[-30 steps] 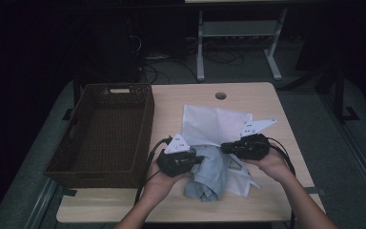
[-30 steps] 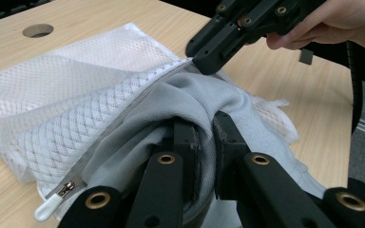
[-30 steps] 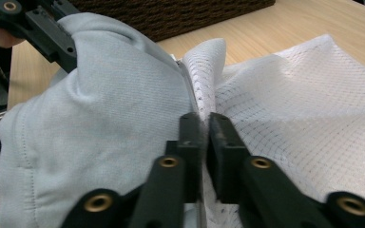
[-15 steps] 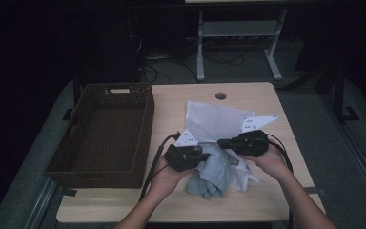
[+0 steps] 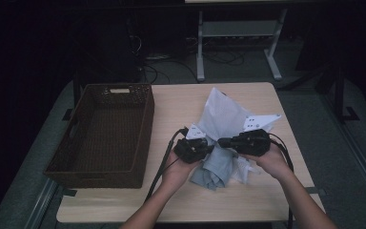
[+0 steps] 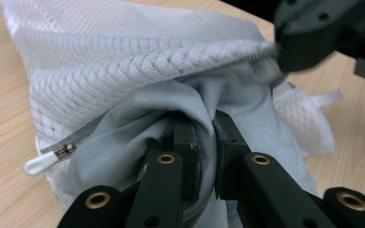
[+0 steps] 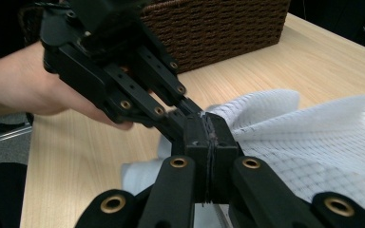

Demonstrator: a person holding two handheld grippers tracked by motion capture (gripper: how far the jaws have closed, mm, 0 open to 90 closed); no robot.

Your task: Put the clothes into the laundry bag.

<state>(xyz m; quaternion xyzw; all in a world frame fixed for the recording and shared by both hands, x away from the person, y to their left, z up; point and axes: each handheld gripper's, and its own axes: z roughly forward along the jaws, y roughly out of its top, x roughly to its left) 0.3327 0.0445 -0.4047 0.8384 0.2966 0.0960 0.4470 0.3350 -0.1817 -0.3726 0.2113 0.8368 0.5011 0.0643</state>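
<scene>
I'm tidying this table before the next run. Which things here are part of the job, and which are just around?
In the job: grey garment, white mesh laundry bag, left gripper, right gripper.

Lying about: wicker basket, table.

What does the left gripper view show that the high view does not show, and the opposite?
Left gripper view alone: the zipper pull at the mouth of the white mesh bag, and the left gripper shut on a fold of the grey cloth.

High view alone: the brown wicker basket left of the bag, the whole wooden table, both forearms, and the floor beyond.

Both: mesh bag, grey cloth, tabletop, and the right gripper at the bag's edge.
</scene>
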